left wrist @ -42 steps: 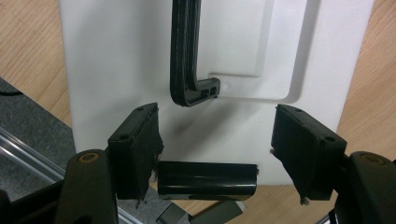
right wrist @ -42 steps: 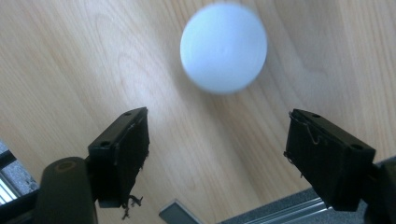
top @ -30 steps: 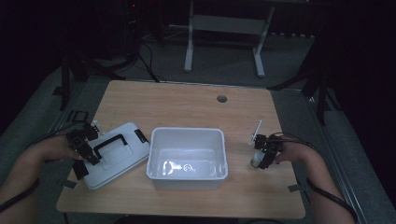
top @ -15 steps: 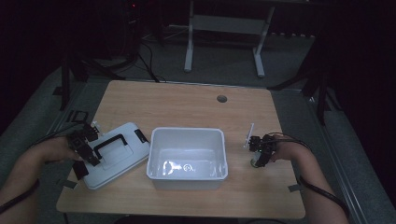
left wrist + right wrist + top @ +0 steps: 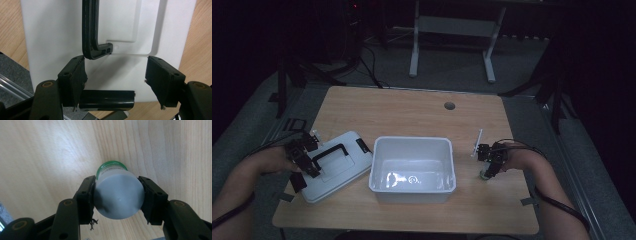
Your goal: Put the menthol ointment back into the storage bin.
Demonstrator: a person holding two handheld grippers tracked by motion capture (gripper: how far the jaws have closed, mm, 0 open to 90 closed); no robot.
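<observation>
Desk [image 5: 412,115]: one. Bin [image 5: 412,150], open, centre of desk: one. Lid [image 5: 343,172] with black handle [image 5: 90,30], flat left of bin: one. Jar [image 5: 117,195], upright on desk right of bin: one.

Right gripper [image 5: 490,164]: fingers [image 5: 86,197] have just been closing, now clenched on jar sides. Keep squeeze even, lift straight up, clear bin wall before lowering inside.

Left gripper [image 5: 116,80]: fingers released over lid edge, grasping nothing. Keep it parked there.
</observation>
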